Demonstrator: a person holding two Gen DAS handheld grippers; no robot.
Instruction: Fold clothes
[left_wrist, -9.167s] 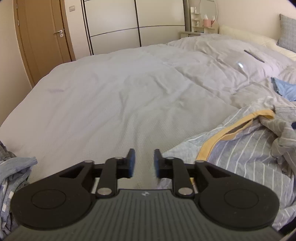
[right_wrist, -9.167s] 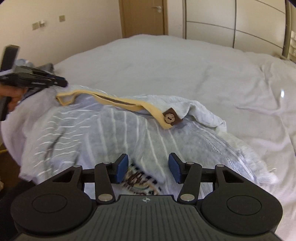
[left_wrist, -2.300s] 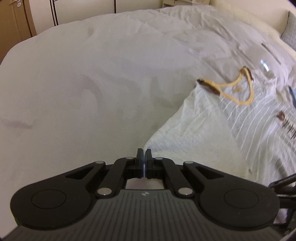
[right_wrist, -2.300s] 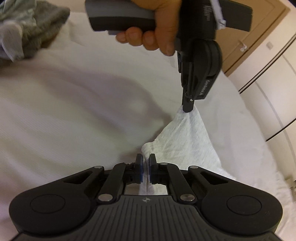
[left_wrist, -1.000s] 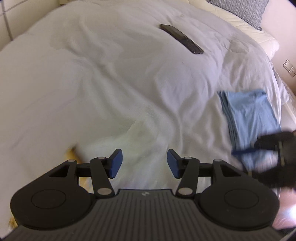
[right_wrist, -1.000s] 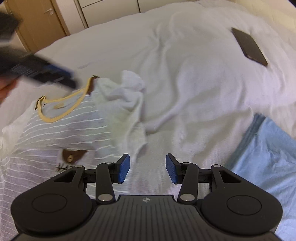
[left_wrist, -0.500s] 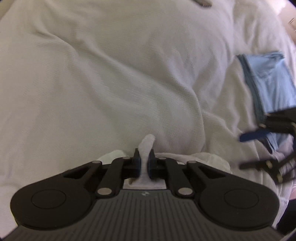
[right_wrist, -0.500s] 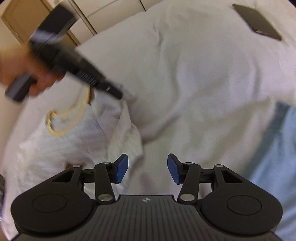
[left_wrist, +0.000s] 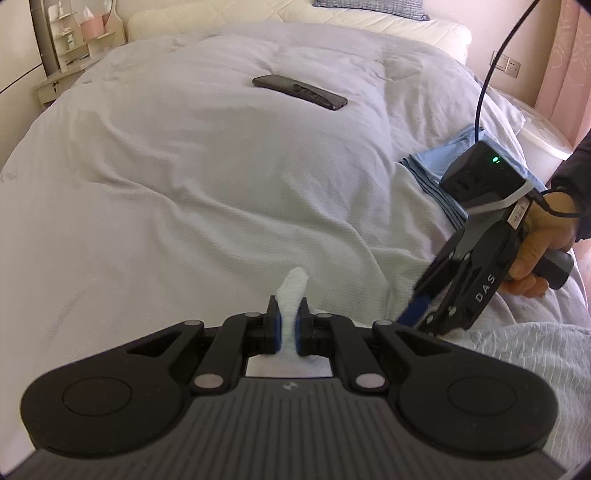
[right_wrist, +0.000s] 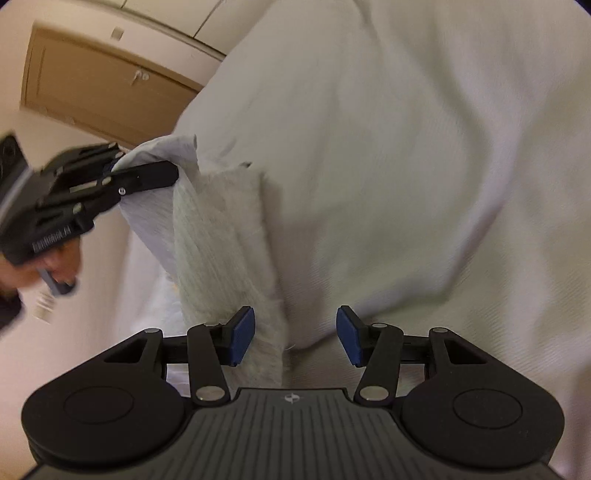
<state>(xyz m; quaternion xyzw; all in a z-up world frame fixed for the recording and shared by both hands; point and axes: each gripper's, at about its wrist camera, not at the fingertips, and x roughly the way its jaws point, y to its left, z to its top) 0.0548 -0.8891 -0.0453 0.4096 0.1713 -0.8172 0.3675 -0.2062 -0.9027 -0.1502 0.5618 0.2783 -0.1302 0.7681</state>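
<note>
Right now the left gripper (left_wrist: 288, 328) is clamped tight on a bunched fold of the pale striped shirt (right_wrist: 221, 236), a white tuft of it poking up between the blue pads (left_wrist: 276, 330). The garment hangs from that pinch above the white bedspread (left_wrist: 184, 177). Beside it, the right gripper (right_wrist: 291, 334) has its fingers spread apart, with an edge of the shirt's cloth lying between them near the left pad; neither pad presses it. A person's hand (left_wrist: 543, 251) grips that tool's handle. Farther up the bed lies a dark phone (left_wrist: 299, 92), and a folded blue cloth (left_wrist: 436, 162) sits near the right edge.
</note>
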